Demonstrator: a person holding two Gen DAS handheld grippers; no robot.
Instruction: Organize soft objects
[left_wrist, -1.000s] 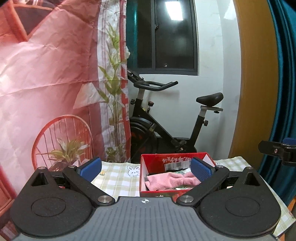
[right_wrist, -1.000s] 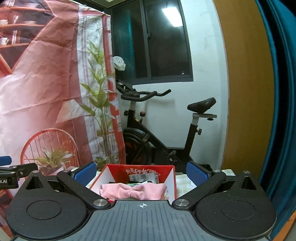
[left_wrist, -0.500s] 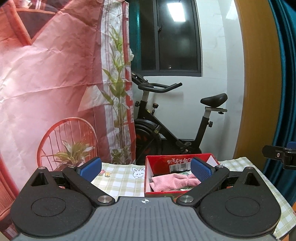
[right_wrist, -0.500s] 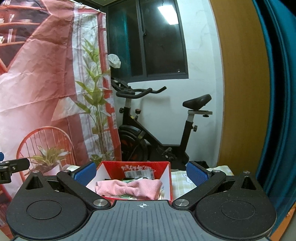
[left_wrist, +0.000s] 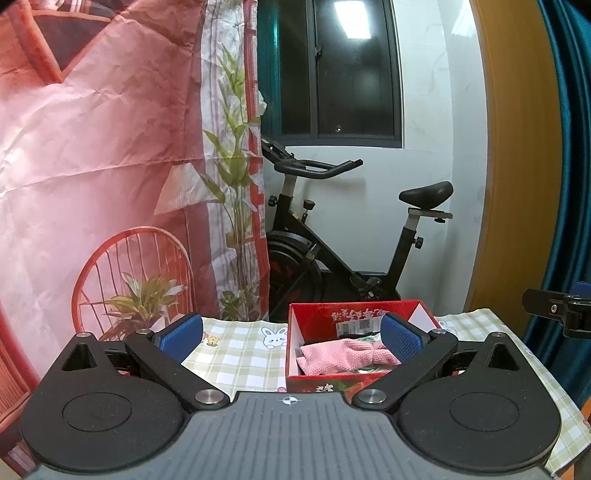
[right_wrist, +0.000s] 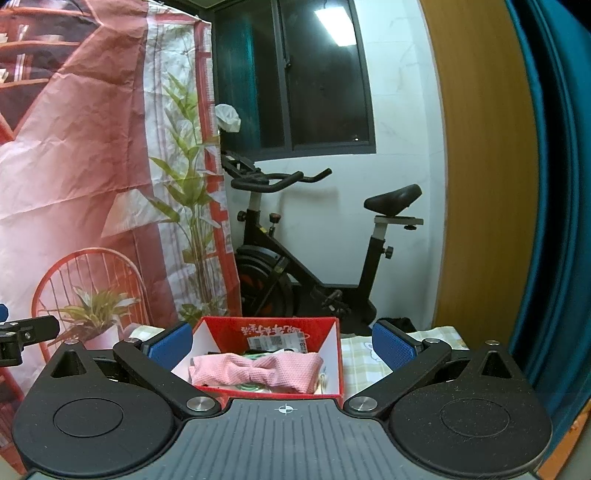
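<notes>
Left wrist view: left tool (left_wrist: 291, 338) spread wide, nothing between its blue pads (left_wrist: 181, 336). Right tool (right_wrist: 282, 345) also wide, empty. Exercise bike (left_wrist: 332, 251) stands behind the table (left_wrist: 240, 354), against the white wall under a dark window (left_wrist: 340, 70). Printed pink backdrop (left_wrist: 92, 155) with a chair and plants hangs on the left; teal curtain (right_wrist: 554, 184) on the right. Checked tablecloth with a rabbit print covers the table. Red box (left_wrist: 321, 384) sits on it, open top, white inside, barcode label on the far wall. Pink cloth (right_wrist: 255, 371) lies inside the box, bunched at the middle like a bow, over green-patterned items underneath; I cannot tell what those are. Nothing blocks the box; both tools sit apart from it.
</notes>
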